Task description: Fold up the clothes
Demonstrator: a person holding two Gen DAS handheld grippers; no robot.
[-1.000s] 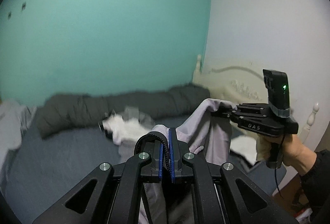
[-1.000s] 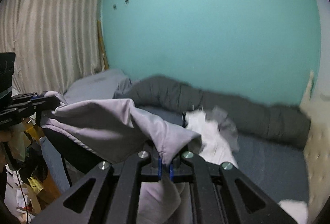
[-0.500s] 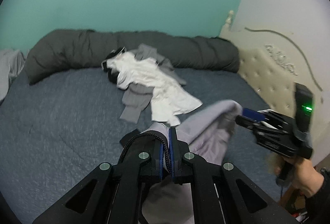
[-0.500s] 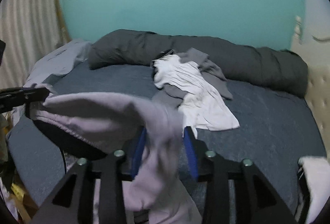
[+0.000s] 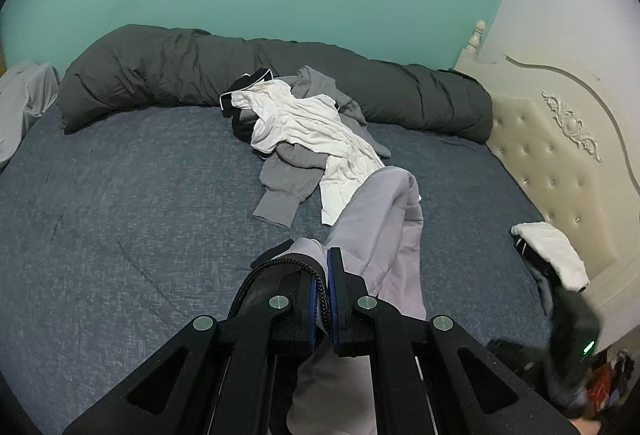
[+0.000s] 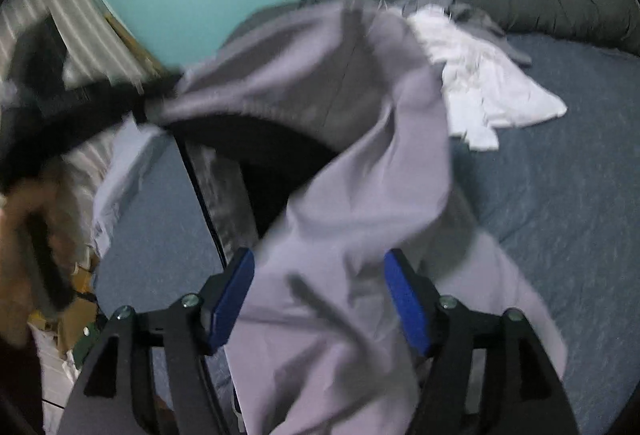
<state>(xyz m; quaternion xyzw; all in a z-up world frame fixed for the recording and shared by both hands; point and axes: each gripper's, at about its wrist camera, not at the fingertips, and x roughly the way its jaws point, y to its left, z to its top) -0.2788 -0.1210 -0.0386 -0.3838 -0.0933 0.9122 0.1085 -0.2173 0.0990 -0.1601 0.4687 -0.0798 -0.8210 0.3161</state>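
A lilac garment [image 5: 380,219] with a dark waistband and a black cord stretches across the blue bed [image 5: 120,215]. My left gripper [image 5: 326,275] is shut on its waistband edge, low over the bedspread. In the right wrist view the same garment [image 6: 360,107] is blurred and drapes loosely between the blue pads [image 6: 404,299] of my right gripper [image 6: 319,263]. Those jaws are opening and the pads stand clear of the cloth. The left gripper [image 6: 156,103] appears there as a dark blur holding the far corner. The right tool [image 5: 572,339] is a blur at the lower right of the left wrist view.
A heap with a white shirt [image 5: 312,127] and a grey sweater [image 5: 288,175] lies mid-bed. A rolled dark duvet [image 5: 180,75] runs along the teal wall. A cream tufted headboard [image 5: 560,155] stands right, with a folded white item [image 5: 552,251] before it. Curtains [image 6: 84,15] hang left.
Both grippers have dropped from chest height toward the bed, carrying the lilac garment down. The right jaws have gone from shut on the cloth to wide apart; the left stays shut.
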